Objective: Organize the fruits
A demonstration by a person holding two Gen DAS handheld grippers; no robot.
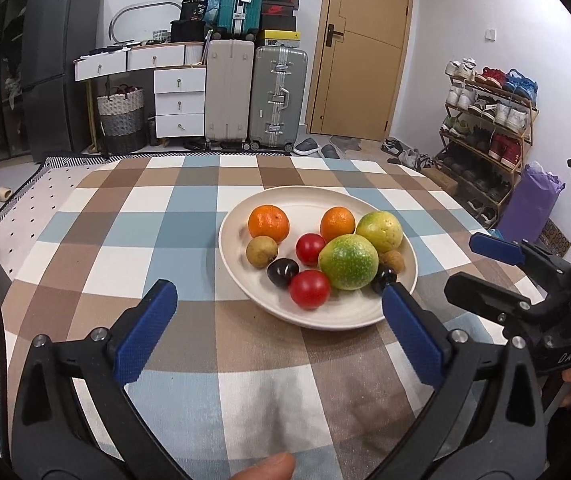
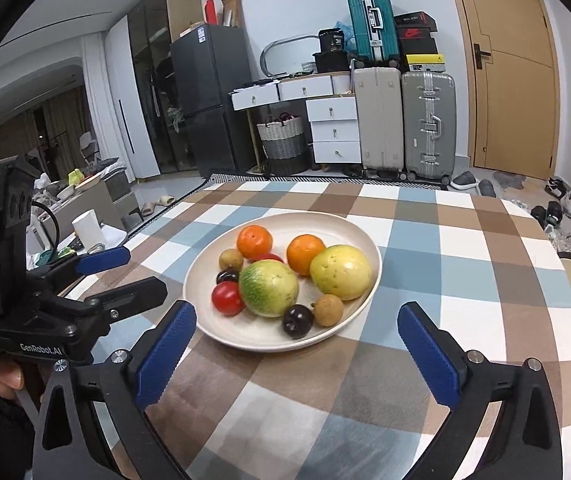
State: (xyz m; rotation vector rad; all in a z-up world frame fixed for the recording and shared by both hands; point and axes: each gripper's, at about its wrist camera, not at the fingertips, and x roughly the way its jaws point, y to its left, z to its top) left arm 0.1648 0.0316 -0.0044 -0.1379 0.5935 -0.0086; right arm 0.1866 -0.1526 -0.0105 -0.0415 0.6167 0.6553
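Both tongs spread wide, nothing between the pads: left tongs (image 1: 279,312) low over the checked cloth (image 1: 133,240), right tongs (image 2: 297,332) likewise. Just ahead of both, a cream plate (image 1: 245,300) already full of fruit: two oranges, two tomatoes, two green-yellow fruits, two dark plums, two small brown ones. Nearest the left tongs, a tomato (image 1: 309,289); nearest the right, a plum (image 2: 298,321). Likely trouble: round fruit nudged and rolling off the shallow rim, soft tomato squashed by a hard squeeze, tongs bumping each other over one plate.
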